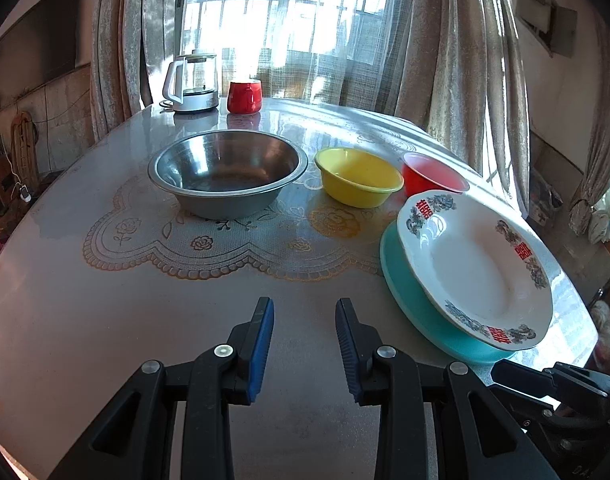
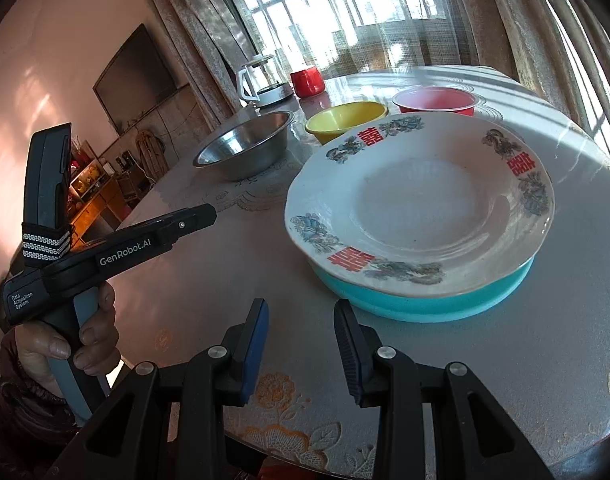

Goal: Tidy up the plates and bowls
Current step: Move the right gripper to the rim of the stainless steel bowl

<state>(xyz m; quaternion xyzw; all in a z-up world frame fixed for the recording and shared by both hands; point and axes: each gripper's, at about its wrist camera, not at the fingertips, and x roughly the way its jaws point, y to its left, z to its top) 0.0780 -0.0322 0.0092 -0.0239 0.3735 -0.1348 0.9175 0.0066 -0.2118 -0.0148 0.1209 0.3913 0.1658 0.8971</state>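
Observation:
A white plate with floral rim [image 1: 473,264] [image 2: 421,200] rests on a teal plate [image 1: 417,308] [image 2: 425,300] at the table's right side. Behind them stand a steel bowl [image 1: 225,172] [image 2: 245,148], a yellow bowl [image 1: 359,176] [image 2: 345,118] and a red bowl [image 1: 433,174] [image 2: 435,102] in a row. My left gripper [image 1: 305,320] hovers open over bare table, left of the stacked plates, nothing between its pads. My right gripper [image 2: 301,320] is open too, just short of the teal plate's near edge, holding nothing.
A glass kettle [image 1: 193,84] [image 2: 265,80] and a red mug [image 1: 245,96] [image 2: 307,80] stand at the far edge of the round table [image 1: 105,300]. A hand [image 2: 65,340] grips the left tool at the left of the right wrist view. Curtains and a window lie behind.

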